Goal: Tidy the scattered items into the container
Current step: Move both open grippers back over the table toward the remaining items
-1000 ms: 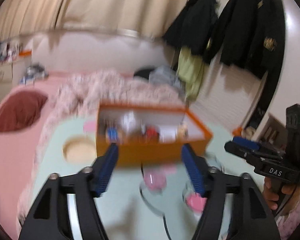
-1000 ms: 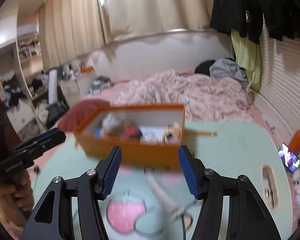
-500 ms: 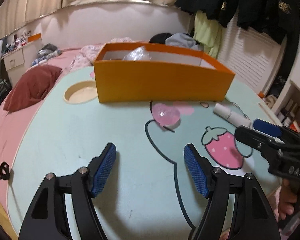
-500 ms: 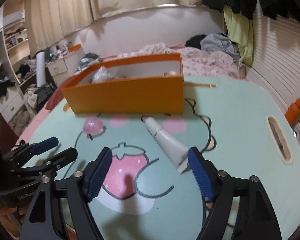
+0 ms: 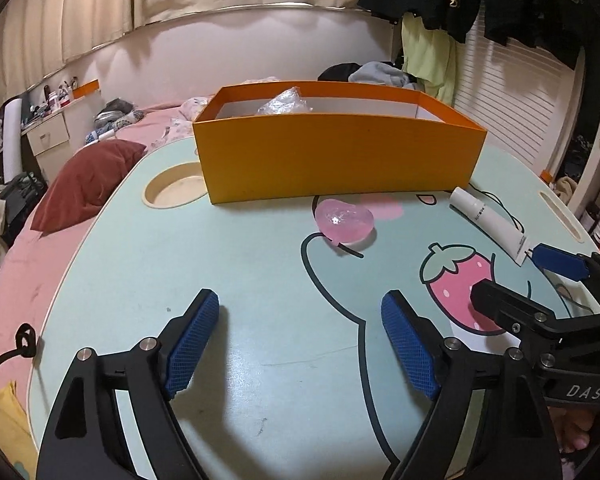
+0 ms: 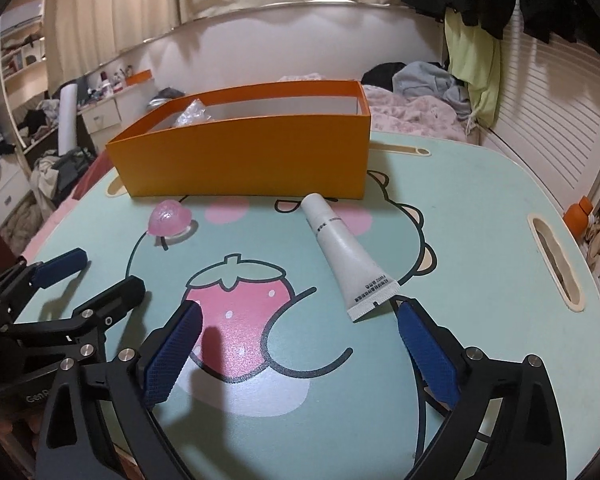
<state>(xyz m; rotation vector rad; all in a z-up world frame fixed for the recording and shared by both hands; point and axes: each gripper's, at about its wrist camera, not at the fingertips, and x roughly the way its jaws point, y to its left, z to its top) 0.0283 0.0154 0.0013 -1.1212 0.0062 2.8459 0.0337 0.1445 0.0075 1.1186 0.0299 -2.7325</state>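
You hold both tools low at the near edge of the table (image 6: 480,208), the left gripper (image 5: 300,344) and right gripper (image 6: 300,356) each spread wide and grasping nothing, likely so either can come down on a loose item. The orange box (image 5: 336,156) sits at the far side with a crinkled clear wrapper (image 5: 286,100) already inside. Two items lie outside it: the pink jelly blob (image 5: 343,220) just near of the box wall, ahead of your left gripper, and the white tube (image 6: 346,252), cap end close to the box, crimped end just beside your right gripper's right finger. The tube's small print is too fine to read; the right tool's body reads "DAS", the left's shows "Gen"
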